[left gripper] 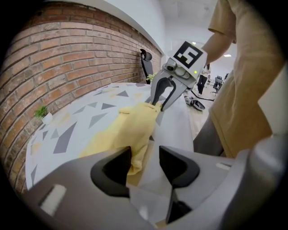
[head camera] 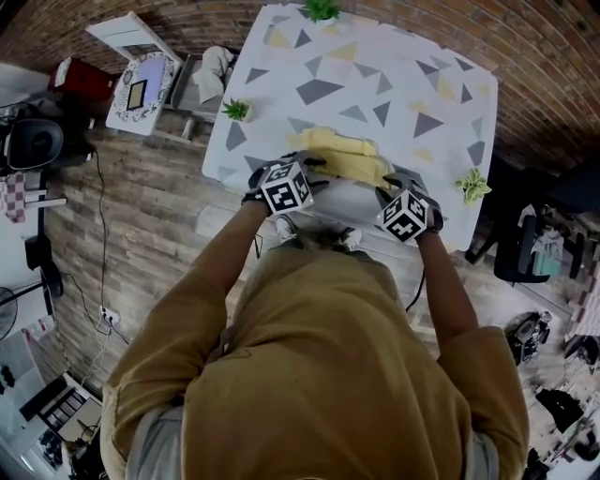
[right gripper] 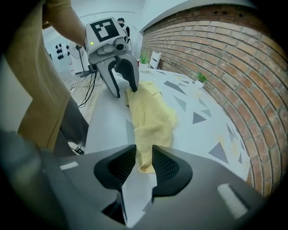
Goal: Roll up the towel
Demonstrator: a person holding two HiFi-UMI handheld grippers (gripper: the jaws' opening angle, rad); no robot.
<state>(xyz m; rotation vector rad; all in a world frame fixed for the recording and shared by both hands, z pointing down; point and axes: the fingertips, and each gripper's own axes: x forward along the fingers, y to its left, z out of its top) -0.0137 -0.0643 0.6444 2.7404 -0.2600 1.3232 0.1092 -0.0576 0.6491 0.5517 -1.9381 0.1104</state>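
— At the near edge of the table (head camera: 361, 80), our right gripper (right gripper: 144, 158) has its jaws almost together, pinching one end of the yellow towel (right gripper: 153, 117).
— And our left gripper (left gripper: 145, 157)?
— Partly open. The towel's other end sits between its jaws, against one only, with a gap at the other.
— Beyond us?
— The towel lies bunched along that edge; a potted plant (head camera: 322, 9) stands at the far edge.
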